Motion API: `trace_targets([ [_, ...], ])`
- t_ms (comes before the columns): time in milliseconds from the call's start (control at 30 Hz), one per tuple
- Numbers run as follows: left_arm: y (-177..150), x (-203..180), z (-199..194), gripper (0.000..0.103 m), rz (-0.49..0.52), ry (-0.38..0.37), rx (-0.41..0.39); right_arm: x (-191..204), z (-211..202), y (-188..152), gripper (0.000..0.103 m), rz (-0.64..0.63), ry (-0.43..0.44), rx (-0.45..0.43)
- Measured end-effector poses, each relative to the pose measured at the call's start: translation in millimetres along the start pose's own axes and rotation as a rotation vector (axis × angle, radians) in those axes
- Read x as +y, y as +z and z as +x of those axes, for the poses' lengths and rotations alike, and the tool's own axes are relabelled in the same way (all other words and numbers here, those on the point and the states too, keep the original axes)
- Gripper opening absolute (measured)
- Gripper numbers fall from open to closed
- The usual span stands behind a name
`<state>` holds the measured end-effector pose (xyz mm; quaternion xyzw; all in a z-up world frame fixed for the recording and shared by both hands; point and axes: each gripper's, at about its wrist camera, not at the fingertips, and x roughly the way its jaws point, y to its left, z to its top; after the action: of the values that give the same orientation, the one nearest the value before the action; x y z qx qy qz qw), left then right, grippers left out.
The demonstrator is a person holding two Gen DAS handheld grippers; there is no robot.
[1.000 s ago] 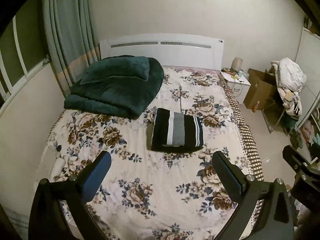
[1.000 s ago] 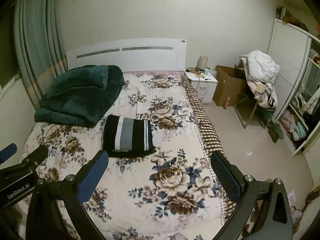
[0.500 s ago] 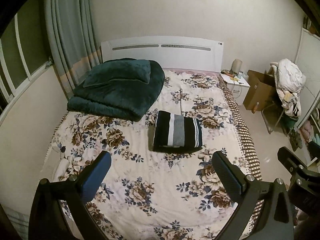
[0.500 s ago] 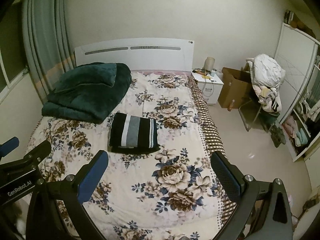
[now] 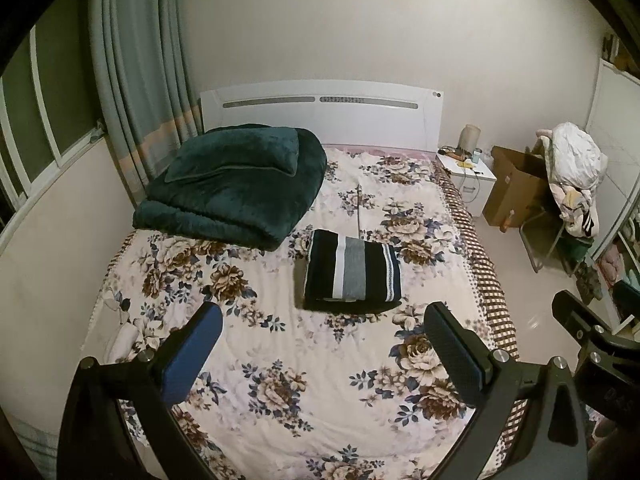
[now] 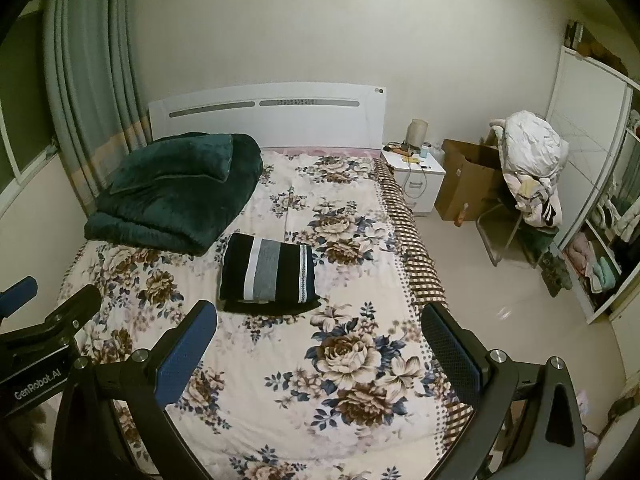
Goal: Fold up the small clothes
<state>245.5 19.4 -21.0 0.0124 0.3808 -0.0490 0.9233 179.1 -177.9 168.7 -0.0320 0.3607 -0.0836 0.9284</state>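
A folded black garment with grey and white stripes lies in the middle of the floral bed; it also shows in the right wrist view. My left gripper is open and empty, held well above and in front of the garment. My right gripper is open and empty, also high above the bed's near half. The left gripper's body shows at the left of the right wrist view, and the right gripper's body at the right of the left wrist view.
A folded dark green blanket lies at the bed's head on the left. A white nightstand, a cardboard box and a chair piled with clothes stand right of the bed. Shelves line the right wall.
Both grippers have drawn back and risen, so the bed and the folded garment look smaller and farther away. Both stay open and empty.
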Motion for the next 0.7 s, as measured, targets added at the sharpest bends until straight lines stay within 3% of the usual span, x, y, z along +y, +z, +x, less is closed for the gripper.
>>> trace_targets([
  [700,12.8,-3.5,-6.1,0.103,-0.007,-0.009,-0.01,0.6,-7.0,1.7,0.103,0.005,-0.01,-0.007],
])
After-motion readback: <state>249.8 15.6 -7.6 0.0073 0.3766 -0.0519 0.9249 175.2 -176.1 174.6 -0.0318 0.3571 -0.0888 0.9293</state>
